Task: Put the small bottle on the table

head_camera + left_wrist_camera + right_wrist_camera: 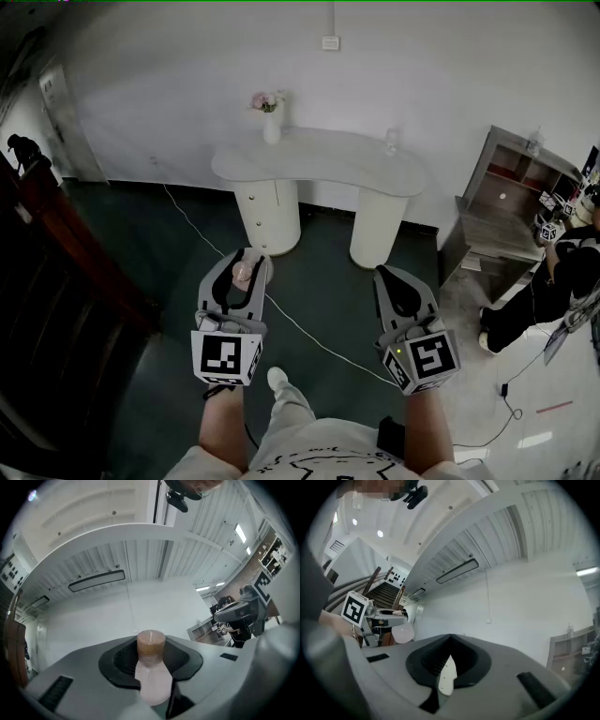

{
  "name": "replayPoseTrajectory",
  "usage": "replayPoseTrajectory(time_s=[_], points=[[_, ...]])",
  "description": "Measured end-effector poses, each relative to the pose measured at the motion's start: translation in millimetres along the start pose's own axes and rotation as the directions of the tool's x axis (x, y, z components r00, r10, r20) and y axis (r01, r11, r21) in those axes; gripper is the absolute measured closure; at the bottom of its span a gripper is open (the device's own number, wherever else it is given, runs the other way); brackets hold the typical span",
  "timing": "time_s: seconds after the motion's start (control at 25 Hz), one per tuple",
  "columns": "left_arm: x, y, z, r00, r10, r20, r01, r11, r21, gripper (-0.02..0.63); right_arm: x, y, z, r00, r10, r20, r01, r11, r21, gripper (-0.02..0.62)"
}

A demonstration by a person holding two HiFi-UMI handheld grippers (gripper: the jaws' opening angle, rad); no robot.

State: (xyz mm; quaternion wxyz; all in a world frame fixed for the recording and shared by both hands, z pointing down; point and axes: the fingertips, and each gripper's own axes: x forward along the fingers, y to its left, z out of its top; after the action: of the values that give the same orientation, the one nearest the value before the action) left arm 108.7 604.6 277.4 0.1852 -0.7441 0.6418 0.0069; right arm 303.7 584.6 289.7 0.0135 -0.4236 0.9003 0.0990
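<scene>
Left gripper (246, 259) is clamped on the bottle (242, 273), cap (151, 641) pointing forward, out over the floor (328, 281). Right gripper (392, 277) is closed with nothing in it. Bottle's probably best carried to the table (319, 167) well ahead, tipped base-down and set on a bare patch before it's released. Grip is only shown clearly by the left gripper view, table only by the head view.

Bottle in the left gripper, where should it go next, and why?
Probably carry it forward toward the table. The left gripper is shut on the bottle, but it hangs over the dark floor, well short of the table. The tabletop looks bare to the right of the vase, so that seems a fair spot to head for.
</scene>
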Motion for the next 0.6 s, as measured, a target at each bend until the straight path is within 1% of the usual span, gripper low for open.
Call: replayPoseTrajectory(time_s=[0.12,0.28,0.4,0.6], points=[[7,-1,5,1.0,0.01,-0.008,-0.009,1.0,0.01,0.477,2,-4,2,1.0,0.017,-0.004,-0.017,1.0,-0.001,0.603],[16,-1,5,1.0,0.0,-0.01,0.0,1.0,0.019,0.477,9,-14,-1,1.0,0.005,-0.001,-0.005,1.0,0.014,0.601],[23,9,0,1.0,0.002,-0.011,-0.001,1.0,0.019,0.477,24,-14,-6,1.0,0.003,-0.008,-0.002,1.0,0.023,0.601],[47,31,-18,0.999,0.025,-0.024,-0.025,1.0,0.0,0.477,58,-20,-12,1.0,0.016,-0.014,-0.016,0.999,0.038,0.601]])
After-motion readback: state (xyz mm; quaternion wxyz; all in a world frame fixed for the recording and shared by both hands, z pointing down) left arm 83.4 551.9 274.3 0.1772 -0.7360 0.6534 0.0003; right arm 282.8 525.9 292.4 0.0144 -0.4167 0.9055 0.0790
